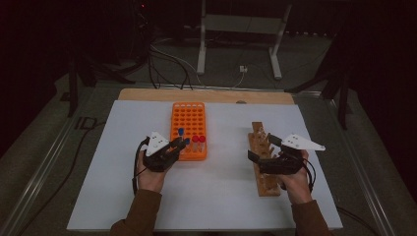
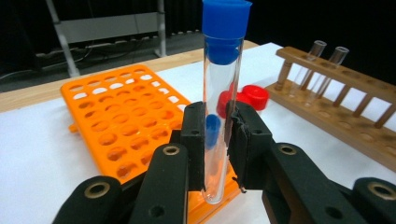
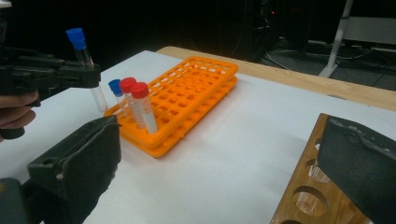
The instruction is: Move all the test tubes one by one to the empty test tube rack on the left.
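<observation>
My left gripper (image 2: 217,140) is shut on a clear tube with a blue cap (image 2: 222,93), which it holds upright at the near left corner of the orange rack (image 2: 116,116). From above, that gripper (image 1: 178,145) and its tube (image 1: 181,132) sit at the rack's (image 1: 188,118) front edge. One blue-capped tube (image 3: 116,88) and two red-capped tubes (image 3: 135,100) stand in the rack's front row. My right gripper (image 3: 219,163) is open and holds nothing, over the wooden rack (image 3: 308,186). In the right gripper view, the left gripper (image 3: 86,74) carries its tube (image 3: 81,46).
The wooden rack (image 1: 263,157) lies lengthwise at the right of the white table top (image 1: 216,196), with clear uncapped tubes (image 2: 327,53) in its far end. Most of the orange rack's holes are vacant. A metal stand (image 1: 241,29) is on the floor beyond the table.
</observation>
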